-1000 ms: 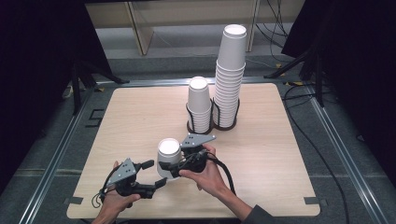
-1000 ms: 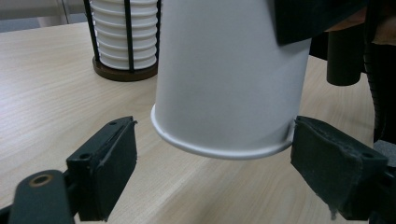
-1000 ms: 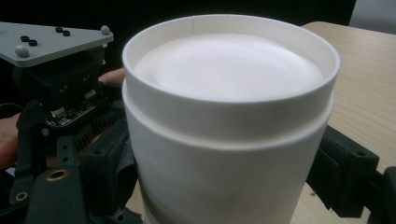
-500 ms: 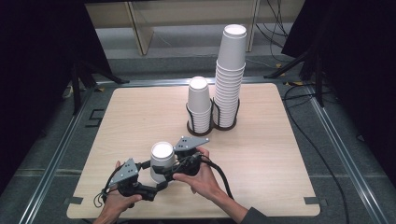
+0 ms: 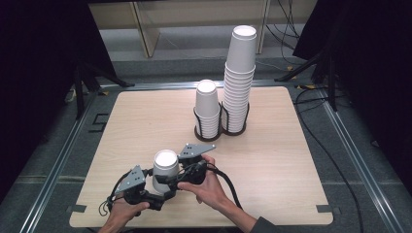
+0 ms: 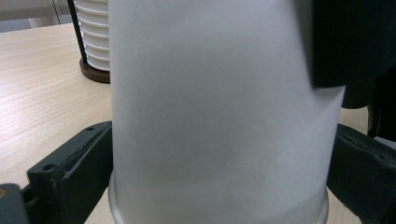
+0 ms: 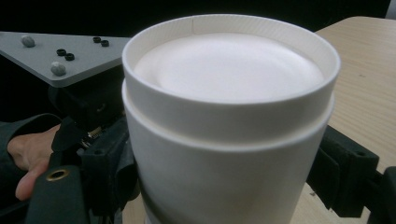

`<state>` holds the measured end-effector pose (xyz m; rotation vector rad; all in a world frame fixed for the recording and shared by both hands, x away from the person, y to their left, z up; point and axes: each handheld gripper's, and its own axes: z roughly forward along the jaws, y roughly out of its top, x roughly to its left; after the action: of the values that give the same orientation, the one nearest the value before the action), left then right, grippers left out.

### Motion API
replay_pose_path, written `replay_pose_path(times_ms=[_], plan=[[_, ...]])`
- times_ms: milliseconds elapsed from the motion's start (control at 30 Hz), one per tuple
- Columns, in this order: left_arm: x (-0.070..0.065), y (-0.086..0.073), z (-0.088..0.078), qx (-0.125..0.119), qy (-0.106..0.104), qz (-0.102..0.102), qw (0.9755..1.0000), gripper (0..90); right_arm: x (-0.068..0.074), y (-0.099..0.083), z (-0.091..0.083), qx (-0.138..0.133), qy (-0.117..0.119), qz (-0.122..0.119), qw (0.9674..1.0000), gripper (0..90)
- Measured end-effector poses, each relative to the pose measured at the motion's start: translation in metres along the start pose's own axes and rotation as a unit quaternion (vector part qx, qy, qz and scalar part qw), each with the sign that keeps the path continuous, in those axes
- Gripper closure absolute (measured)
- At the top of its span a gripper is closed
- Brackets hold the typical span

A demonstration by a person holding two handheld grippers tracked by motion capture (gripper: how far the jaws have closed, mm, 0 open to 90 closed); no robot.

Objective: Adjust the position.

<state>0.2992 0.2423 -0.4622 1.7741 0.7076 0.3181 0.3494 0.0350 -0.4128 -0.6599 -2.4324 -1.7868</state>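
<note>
Near table edge: left gripper (image 5: 163,191), jaws just opened, now spread either side of the upturned white cup (image 5: 165,170) at its rim; right gripper (image 5: 177,175) pinches the cup higher up. The cup stands between both hands. Behind: short cup stack (image 5: 207,109), tall cup stack (image 5: 239,77), both in a wire holder (image 5: 221,127).

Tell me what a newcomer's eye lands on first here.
First, the tall stack of upturned white cups at the table's far side, in a black wire holder, with a shorter stack just to its left. Then the near edge, where an upturned cup with a second nested in it stands between the left tongs and the right tongs; the left jaws have just been opening around it.
</note>
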Motion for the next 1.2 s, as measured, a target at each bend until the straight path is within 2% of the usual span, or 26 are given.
replay_pose_path(times_ms=[33, 67, 233, 267, 300, 333, 367, 467, 500, 533, 567, 600, 633, 700, 733, 767, 800, 967, 1000, 1033, 1067, 1100, 1133, 1167, 1200], plan=[[0.0, -0.001, 0.001, -0.01, -0.005, 0.0, 0.9999, 2.2, 0.0, 0.0, 0.0, 0.001, 0.001, 0.003, 1.0, 19.9], [0.0, -0.001, 0.001, -0.01, -0.007, 0.001, 0.9999, 2.2, 0.0, 0.0, 0.0, 0.001, 0.001, 0.003, 1.0, 19.8], [0.0, 0.001, -0.001, 0.002, 0.004, 0.015, 0.9999, 4.5, -0.002, 0.001, -0.003, 0.009, -0.011, -0.004, 0.9999, 19.0], [0.0, 0.0, -0.001, -0.006, -0.001, 0.017, 0.9998, 4.9, -0.002, 0.0, -0.002, 0.002, -0.004, -0.001, 1.0, 18.8], [-0.001, 0.001, -0.002, 0.001, 0.004, 0.021, 0.9998, 5.5, -0.002, 0.0, -0.002, 0.0, -0.003, 0.001, 1.0, 18.5], [0.0, 0.001, -0.001, -0.005, 0.001, 0.024, 0.9997, 6.3, -0.002, 0.001, -0.002, 0.004, 0.002, 0.002, 1.0, 18.1], [-0.001, 0.001, -0.002, -0.003, 0.004, 0.027, 0.9996, 6.6, -0.001, 0.001, -0.003, 0.008, 0.004, 0.017, 0.9998, 18.0], [-0.001, 0.001, -0.002, -0.003, 0.002, 0.031, 0.9995, 7.3, -0.002, 0.002, -0.005, 0.016, -0.004, 0.012, 0.9998, 17.6], [-0.002, 0.002, -0.003, 0.001, 0.004, 0.032, 0.9995, 7.3, -0.001, 0.002, -0.006, 0.023, -0.003, 0.022, 0.9995, 17.4], [-0.001, 0.002, -0.004, 0.01, 0.006, 0.038, 0.9992, 7.5, -0.003, 0.002, -0.006, 0.017, 0.001, 0.015, 0.9997, 16.9], [-0.002, 0.002, -0.003, 0.007, 0.004, 0.035, 0.9993, 7.9, -0.003, 0.002, -0.005, 0.012, 0.014, 0.017, 0.9997, 15.3], [-0.003, 0.002, -0.003, 0.007, 0.002, 0.036, 0.9993, 8.0, -0.005, 0.003, -0.005, 0.013, 0.013, 0.007, 0.9998, 15.1], [-0.003, 0.002, -0.002, 0.004, -0.001, 0.039, 0.9992, 8.0, -0.005, 0.003, -0.005, 0.013, 0.013, 0.007, 0.9998, 15.1], [-0.003, 0.003, -0.004, 0.017, 0.001, 0.051, 0.9985, 8.2, -0.003, 0.006, -0.007, 0.039, 0.01, 0.01, 0.9991, 15.7], [-0.003, 0.002, -0.003, 0.014, -0.002, 0.052, 0.9986, 8.3, -0.004, 0.007, -0.008, 0.041, 0.007, 0.0, 0.9991, 15.4], [-0.003, 0.003, -0.005, 0.024, 0.002, 0.06, 0.9979, 8.4, -0.004, 0.009, -0.01, 0.047, 0.009, -0.01, 0.9988, 15.3], [-0.004, 0.003, -0.005, 0.021, -0.001, 0.057, 0.9981, 8.5, -0.004, 0.01, -0.011, 0.052, 0.011, -0.014, 0.9985, 15.4], [-0.006, 0.002, -0.002, 0.029, -0.007, 0.076, 0.9967, 8.9, -0.006, 0.021, -0.025, 0.09, 0.031, -0.043, 0.9945, 15.4], [-0.007, 0.002, -0.003, 0.035, -0.007, 0.08, 0.9962, 8.9, -0.007, 0.023, -0.027, 0.101, 0.037, -0.053, 0.9928, 15.4], [-0.007, 0.002, -0.002, 0.041, -0.005, 0.093, 0.9948, 8.9, -0.007, 0.024, -0.03, 0.11, 0.04, -0.048, 0.9919, 15.4], [-0.008, 0.002, -0.001, 0.041, -0.006, 0.097, 0.9944, 8.9, -0.006, 0.025, -0.032, 0.12, 0.041, -0.044, 0.991, 15.4], [-0.009, 0.002, -0.001, 0.053, -0.005, 0.105, 0.993, 8.9, -0.006, 0.026, -0.032, 0.128, 0.045, -0.049, 0.9896, 15.4], [-0.01, 0.001, 0.001, 0.052, -0.007, 0.111, 0.9924, 8.9, -0.007, 0.026, -0.033, 0.129, 0.047, -0.052, 0.9891, 15.4], [-0.012, 0.001, 0.0, 0.062, -0.007, 0.115, 0.9914, 8.9, -0.007, 0.025, -0.032, 0.129, 0.046, -0.051, 0.9893, 15.4], [-0.012, 0.001, 0.001, 0.066, -0.007, 0.121, 0.9904, 8.9, -0.009, 0.025, -0.032, 0.13, 0.051, -0.064, 0.9881, 15.4]])
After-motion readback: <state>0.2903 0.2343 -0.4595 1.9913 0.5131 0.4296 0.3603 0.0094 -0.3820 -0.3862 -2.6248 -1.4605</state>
